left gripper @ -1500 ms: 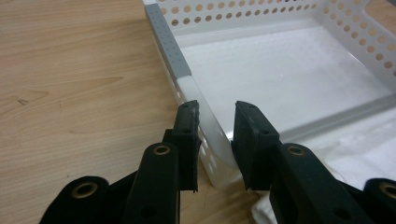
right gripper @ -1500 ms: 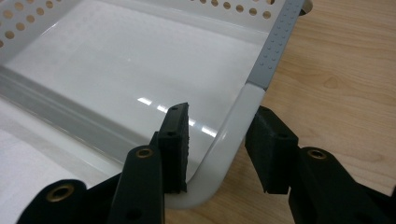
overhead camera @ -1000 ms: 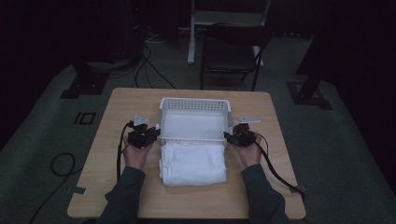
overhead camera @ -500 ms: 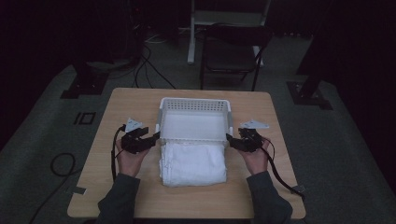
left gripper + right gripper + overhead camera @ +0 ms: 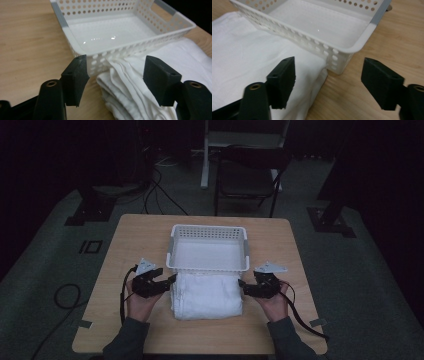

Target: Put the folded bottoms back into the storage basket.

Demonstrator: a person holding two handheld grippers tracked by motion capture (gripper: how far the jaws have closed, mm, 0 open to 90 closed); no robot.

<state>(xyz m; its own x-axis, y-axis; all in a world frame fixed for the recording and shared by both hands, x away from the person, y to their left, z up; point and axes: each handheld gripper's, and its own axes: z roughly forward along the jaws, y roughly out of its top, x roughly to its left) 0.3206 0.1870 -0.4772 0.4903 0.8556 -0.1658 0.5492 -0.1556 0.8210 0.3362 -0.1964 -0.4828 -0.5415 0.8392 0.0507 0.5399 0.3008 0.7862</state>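
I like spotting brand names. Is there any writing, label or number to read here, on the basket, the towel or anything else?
None can be read: the white perforated basket, the folded white towel and the wooden table bear no words, labels or numbers.

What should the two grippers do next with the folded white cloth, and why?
Probably close back in on the cloth's two ends and lift it toward the basket. The folded cloth lies on the table against the near wall of the empty white basket. The left gripper and right gripper sit at its left and right ends, jaws just opened, gripping nothing.
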